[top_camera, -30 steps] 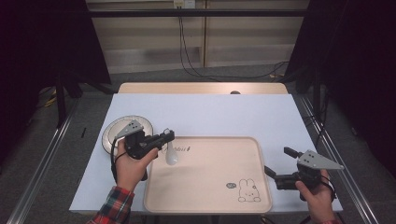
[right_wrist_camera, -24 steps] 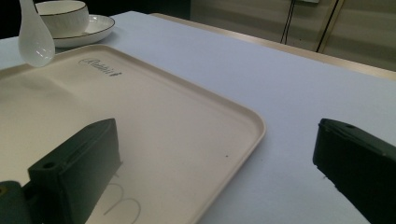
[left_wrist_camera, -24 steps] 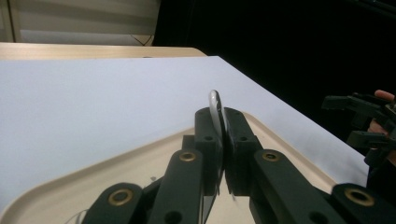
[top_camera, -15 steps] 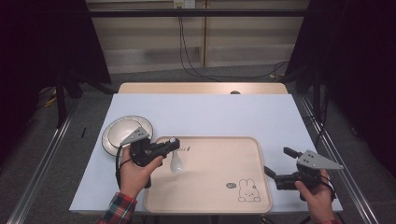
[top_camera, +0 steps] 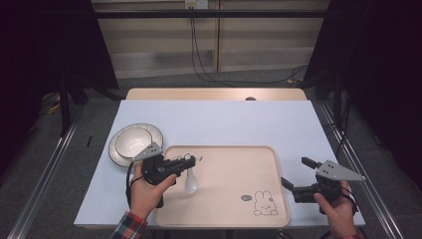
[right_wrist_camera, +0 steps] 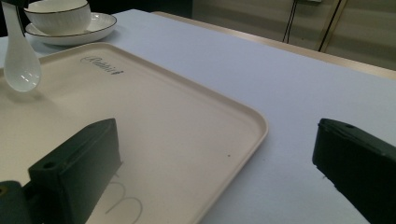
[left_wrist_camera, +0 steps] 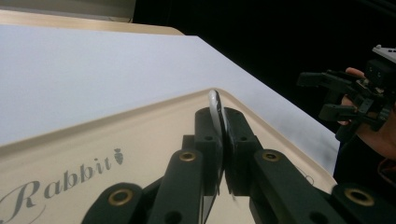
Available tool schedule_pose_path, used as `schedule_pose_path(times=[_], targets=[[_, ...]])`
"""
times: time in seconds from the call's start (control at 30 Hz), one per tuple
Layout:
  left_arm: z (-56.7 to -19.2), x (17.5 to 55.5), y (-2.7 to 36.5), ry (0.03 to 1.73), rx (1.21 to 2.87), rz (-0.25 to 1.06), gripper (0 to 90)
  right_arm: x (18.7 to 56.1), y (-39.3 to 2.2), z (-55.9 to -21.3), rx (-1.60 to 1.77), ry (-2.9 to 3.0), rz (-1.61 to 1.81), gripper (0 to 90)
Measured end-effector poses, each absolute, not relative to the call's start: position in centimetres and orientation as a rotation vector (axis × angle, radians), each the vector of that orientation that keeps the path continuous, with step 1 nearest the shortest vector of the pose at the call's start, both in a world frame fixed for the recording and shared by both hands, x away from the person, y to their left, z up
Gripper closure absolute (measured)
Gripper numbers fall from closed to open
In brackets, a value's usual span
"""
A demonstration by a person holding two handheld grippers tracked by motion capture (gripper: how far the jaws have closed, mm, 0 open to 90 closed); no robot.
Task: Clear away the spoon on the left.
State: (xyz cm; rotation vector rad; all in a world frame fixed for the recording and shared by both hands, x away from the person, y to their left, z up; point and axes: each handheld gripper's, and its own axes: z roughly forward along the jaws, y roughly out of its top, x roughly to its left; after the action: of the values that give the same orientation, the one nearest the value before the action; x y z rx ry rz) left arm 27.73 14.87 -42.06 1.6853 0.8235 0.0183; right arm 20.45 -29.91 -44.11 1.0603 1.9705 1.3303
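Note:
A white ceramic spoon hangs bowl-down over the left part of the beige tray. My left gripper is shut on its handle, whose white tip sticks up between the black jaws. The spoon also appears in the right gripper view, its bowl just above the tray. My right gripper is open at the tray's right edge, near the front of the table, with nothing between its wide-apart jaws. That gripper also appears far off in the left gripper view.
A white bowl on a plate stands on the pale blue tabletop left of the tray; the bowl sits behind the spoon in the right gripper view. The tray bears a rabbit drawing and the word Rabbit.
My left gripper has carried the spoon from the tray's left edge a little inward and toward the front. The right gripper has stayed still.

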Motion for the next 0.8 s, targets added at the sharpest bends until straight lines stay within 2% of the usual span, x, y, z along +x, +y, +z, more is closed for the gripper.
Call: schedule_pose_path(times=[0.8], targets=[[-42.5, 25.8, 14.8, 0.820, 1.676, -0.055, 85.4, 20.7, -29.6, -44.0, 1.053, 1.977, 1.332, 0.8]])
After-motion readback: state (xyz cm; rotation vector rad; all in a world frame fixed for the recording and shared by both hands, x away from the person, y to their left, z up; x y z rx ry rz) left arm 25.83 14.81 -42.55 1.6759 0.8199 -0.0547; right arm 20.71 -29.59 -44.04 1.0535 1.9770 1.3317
